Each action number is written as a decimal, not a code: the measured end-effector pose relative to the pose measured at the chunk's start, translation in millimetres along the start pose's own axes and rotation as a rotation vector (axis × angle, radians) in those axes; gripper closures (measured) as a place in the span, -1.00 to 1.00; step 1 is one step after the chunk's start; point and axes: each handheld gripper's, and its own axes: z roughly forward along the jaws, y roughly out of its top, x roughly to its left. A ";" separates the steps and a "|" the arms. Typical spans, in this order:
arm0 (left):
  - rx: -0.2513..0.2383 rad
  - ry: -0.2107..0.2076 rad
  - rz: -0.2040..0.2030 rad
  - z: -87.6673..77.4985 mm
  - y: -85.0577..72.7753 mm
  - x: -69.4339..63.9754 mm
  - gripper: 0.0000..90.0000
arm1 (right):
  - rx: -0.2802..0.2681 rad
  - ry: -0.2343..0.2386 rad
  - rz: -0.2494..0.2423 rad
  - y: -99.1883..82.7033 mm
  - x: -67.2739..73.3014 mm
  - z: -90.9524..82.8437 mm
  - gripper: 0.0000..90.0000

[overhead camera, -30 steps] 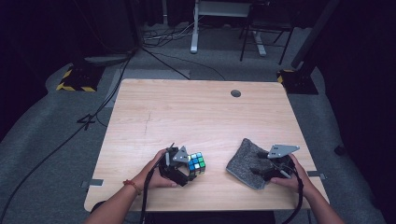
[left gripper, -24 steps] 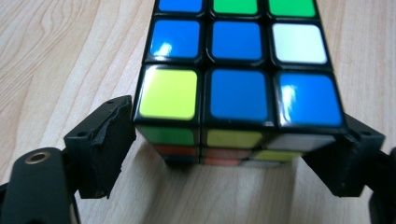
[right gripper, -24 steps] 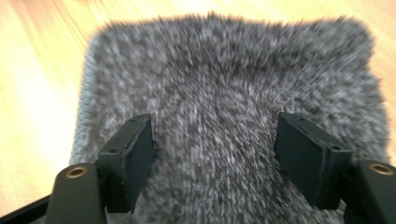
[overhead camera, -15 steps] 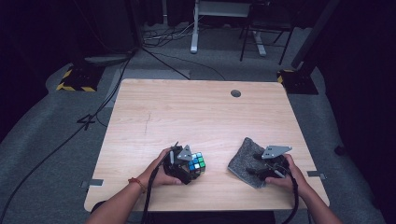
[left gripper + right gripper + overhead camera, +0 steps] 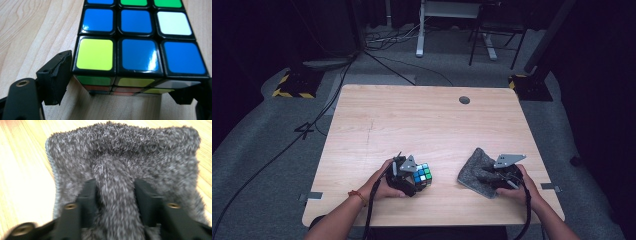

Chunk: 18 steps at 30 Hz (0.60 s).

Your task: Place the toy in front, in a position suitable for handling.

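Tabletop (image 5: 422,120): pale wood, rectangular, with a round cable port (image 5: 464,100) near the far edge, right of centre.

Puzzle cube (image 5: 422,175): three-by-three, scrambled colours, black frame. Resting flat on the tabletop near the near edge, left of centre. Top face in the left gripper view mostly blue, with one yellow-green and one white tile and a green row beyond.

Left gripper (image 5: 125,92): held in the left hand (image 5: 387,186), jaws set either side of the cube's near lower layers. Left jaw pad at the cube's corner, right jaw at the opposite side; contact looks made, so judged clamped on the puzzle cube, not yet lifted.

Grey cloth (image 5: 479,172): fuzzy, dark grey, lying near the near right corner of the tabletop, bunched upward in the middle.

Right gripper (image 5: 115,197): held in the right hand (image 5: 522,192), jaws pinched on a raised fold of the grey cloth, pile bulging between and above them. Remainder of the cloth spread on the wood.

Progress, as judged: both items seized, cube and cloth well apart, neither raised. Likely wiping of the cube with the cloth; bringing the two together and the rubbing itself not yet begun.
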 end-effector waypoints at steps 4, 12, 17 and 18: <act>-0.001 0.001 0.000 0.0 0.0 0.0 -0.62 | -0.010 -0.010 0.001 -0.6 -0.3 -0.1 0.57; 0.000 0.004 -0.004 -0.1 -0.1 -0.4 -0.61 | -0.011 -0.014 -0.041 1.3 1.1 0.2 0.70; -0.006 0.000 0.001 -0.5 -0.5 0.2 -0.59 | -0.021 0.001 -0.057 3.8 0.9 3.4 0.72; -0.014 -0.006 0.006 -1.2 -1.0 0.5 -0.51 | -0.021 0.005 -0.060 4.5 1.0 3.9 0.72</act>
